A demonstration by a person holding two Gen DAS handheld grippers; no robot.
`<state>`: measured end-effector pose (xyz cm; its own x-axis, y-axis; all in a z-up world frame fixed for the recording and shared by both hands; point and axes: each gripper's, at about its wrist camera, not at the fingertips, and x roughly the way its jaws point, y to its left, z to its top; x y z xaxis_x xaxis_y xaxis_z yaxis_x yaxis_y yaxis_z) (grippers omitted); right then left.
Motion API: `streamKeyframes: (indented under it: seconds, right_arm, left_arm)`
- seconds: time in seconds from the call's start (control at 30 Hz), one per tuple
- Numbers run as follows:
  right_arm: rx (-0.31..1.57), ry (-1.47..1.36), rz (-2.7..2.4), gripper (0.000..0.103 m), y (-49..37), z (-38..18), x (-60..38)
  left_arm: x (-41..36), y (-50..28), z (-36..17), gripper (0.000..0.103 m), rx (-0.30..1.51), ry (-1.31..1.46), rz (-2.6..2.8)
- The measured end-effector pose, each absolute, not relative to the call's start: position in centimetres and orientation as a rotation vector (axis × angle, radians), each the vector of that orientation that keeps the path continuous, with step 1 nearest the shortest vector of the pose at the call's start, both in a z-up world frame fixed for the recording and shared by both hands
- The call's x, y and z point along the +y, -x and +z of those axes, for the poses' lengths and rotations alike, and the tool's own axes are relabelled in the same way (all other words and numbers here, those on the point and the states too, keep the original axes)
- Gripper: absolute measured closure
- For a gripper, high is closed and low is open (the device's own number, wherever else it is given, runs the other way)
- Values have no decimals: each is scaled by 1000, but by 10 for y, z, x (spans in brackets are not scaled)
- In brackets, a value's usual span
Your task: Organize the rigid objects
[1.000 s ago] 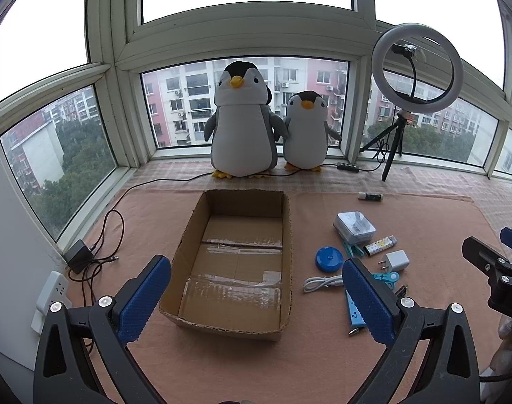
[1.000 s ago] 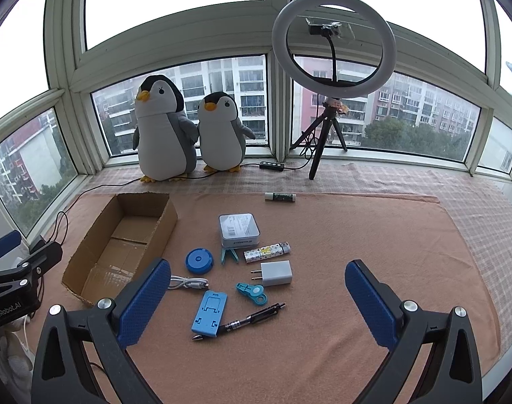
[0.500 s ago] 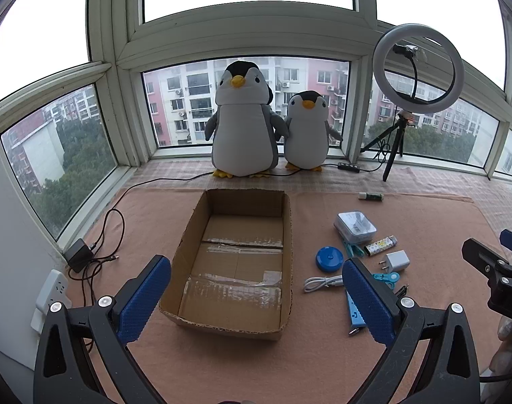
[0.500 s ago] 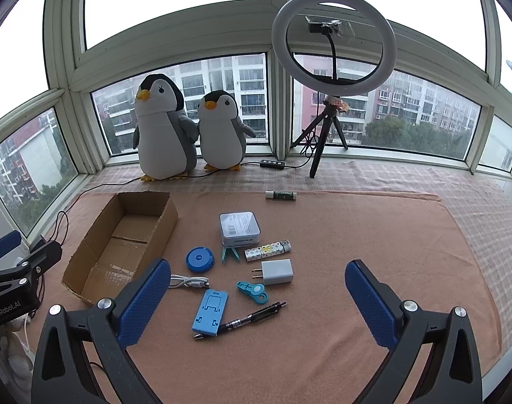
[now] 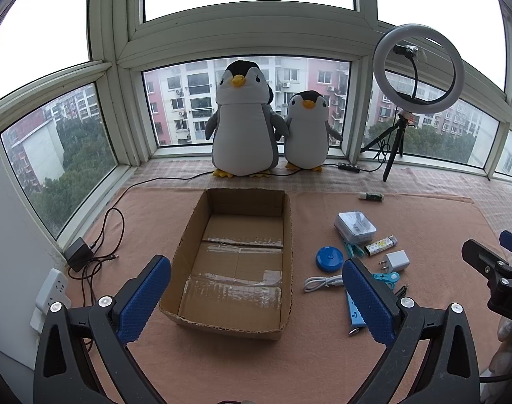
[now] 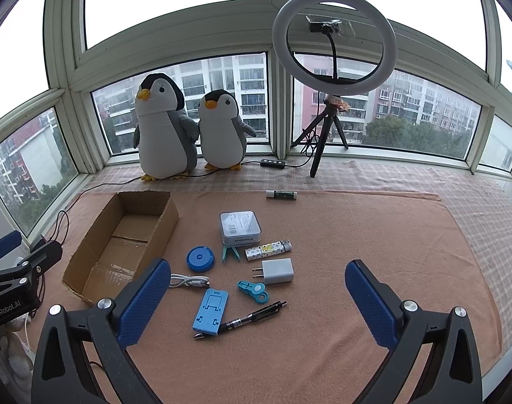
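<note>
Both claws, left claw (image 5: 256, 298) and right claw (image 6: 257, 298), gape wide and empty above cardboard box (image 5: 237, 262).

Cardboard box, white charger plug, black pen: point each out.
cardboard box (image 5: 235, 266), left wrist view, bare inside floor.
white charger plug (image 6: 278, 270), right wrist view, middle of the body.
black pen (image 6: 252, 316), right wrist view, mid-barrel.

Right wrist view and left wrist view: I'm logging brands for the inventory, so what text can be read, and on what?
"GenRobot.AI": on the left gripper's black body, right wrist view.
"DA", cut off by the frame edge: on the right gripper's body, left wrist view.
White box: printed label and front strip, too small to read.
Lighter, glue stick: patterns only, nothing legible.
</note>
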<state>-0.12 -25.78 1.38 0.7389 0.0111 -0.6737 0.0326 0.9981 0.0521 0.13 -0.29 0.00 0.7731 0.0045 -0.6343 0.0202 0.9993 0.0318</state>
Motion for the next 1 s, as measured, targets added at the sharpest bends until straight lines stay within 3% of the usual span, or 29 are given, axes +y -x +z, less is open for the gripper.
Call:
streamKeyframes:
  seconds: [1.0]
  right_arm:
    - [772,-73,-23,1,-4,6,-265]
  left_arm:
    - [27,-25,-32,0,762,-24,53]
